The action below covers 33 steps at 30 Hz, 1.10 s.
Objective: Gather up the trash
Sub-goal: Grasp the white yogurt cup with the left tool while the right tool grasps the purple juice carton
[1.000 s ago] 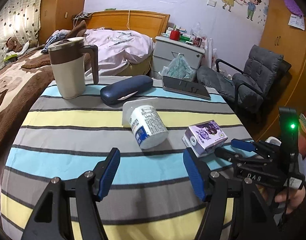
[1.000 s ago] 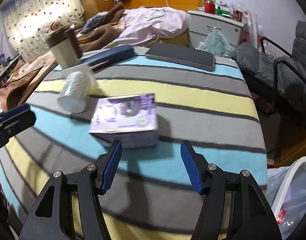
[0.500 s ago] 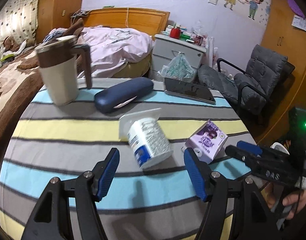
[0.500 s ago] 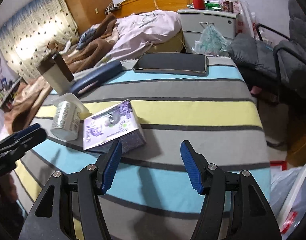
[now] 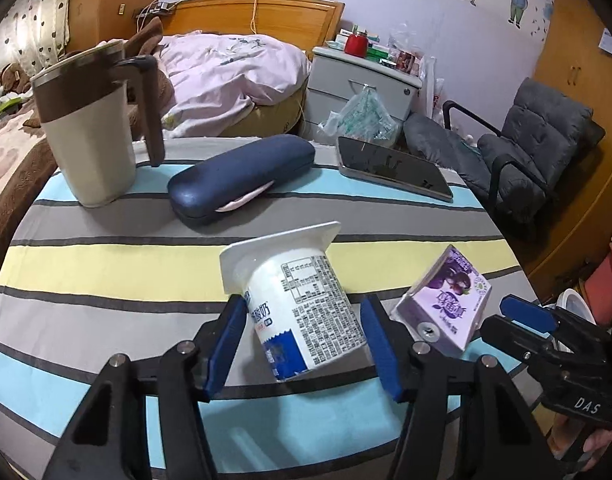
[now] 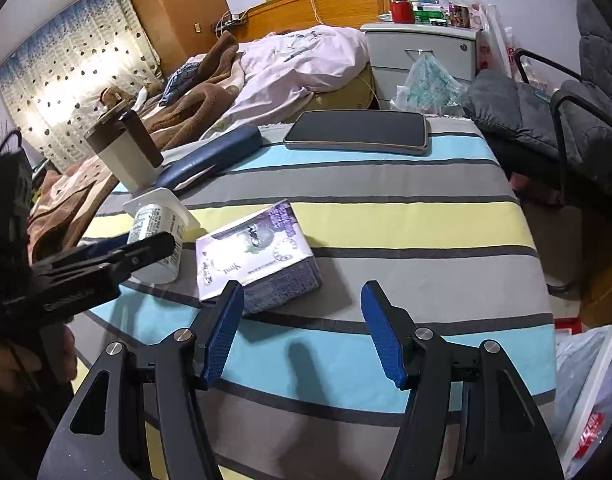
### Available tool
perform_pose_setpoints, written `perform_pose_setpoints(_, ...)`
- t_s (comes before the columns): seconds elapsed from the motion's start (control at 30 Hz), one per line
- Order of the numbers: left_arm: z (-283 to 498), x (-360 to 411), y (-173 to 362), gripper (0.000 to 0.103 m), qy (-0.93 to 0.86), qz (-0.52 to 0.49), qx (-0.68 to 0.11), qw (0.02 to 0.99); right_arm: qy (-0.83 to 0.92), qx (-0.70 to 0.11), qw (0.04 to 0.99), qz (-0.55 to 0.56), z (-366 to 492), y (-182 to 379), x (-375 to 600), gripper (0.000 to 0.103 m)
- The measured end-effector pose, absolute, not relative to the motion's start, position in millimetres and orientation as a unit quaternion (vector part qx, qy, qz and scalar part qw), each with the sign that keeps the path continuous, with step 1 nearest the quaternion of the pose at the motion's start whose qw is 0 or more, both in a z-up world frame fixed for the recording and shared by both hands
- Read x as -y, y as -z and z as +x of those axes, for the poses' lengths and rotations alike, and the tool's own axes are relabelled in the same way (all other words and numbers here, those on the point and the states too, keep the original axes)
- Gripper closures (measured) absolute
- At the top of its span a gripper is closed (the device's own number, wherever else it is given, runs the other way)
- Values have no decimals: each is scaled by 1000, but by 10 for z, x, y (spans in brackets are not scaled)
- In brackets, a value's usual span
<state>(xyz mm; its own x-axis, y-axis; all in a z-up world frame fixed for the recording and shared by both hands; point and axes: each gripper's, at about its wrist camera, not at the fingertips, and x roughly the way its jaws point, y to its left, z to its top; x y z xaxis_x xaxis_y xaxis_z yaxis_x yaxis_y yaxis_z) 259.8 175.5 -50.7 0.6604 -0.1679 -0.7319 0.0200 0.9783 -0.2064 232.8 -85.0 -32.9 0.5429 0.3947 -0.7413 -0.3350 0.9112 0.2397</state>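
A: On the striped table [image 5: 105, 264], near edge, the left gripper [image 5: 301, 340] has the tipped yogurt cup [image 5: 301, 304] between its blue pads. Jaws closing, small gap on both sides, not pressing yet.

B: Cup's position?

A: Lying on its side, square rim facing far-left, base toward the camera. Just right of it is the purple milk carton [image 5: 450, 304], tilted up on one edge, near the cup but apart from it.

B: Right gripper?

A: The right gripper [image 6: 301, 336] is held wide with nothing between the pads. It hovers at the near side of the table, and the carton [image 6: 257, 260] sits just beyond its left pad. No contact that I can see.

B: Progress?

A: Early, I'd say. Both trash items are on the table, neither is lifted, nothing is binned as far as the frames show. A white bin with a plastic liner [image 6: 590, 400] shows at the near right edge of the right wrist view, probably the drop point. Contents unclear.

B: What isn't trash?

A: Beige mug [image 5: 89, 136] at far left, navy glasses case [image 5: 241, 176] at far centre, tablet [image 5: 394, 168] at far right. All look like keepers and sit well apart from the cup.

B: Left to do?

A: Finish the grip on the cup, lift it, carry it to the bin, then do the same for the carton. Risk: the cup is round and on its side, so it may roll or squash.
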Motion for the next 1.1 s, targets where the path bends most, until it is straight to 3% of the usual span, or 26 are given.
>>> perform_pose_setpoints(0.5,2346,-2201,423,45,29,-116,-389,913,-202,-437,875,36,2512,332,402,40)
perform_pose_setpoints(0.9,2359,-2338,497,45,21,-124,-395,910,-162,-441,881,-64,2593,419,42,34)
perform_pose_setpoints(1.1,2412,-2331,607,45,22,-127,-411,902,-154,-440,883,-64,2623,417,120,34)
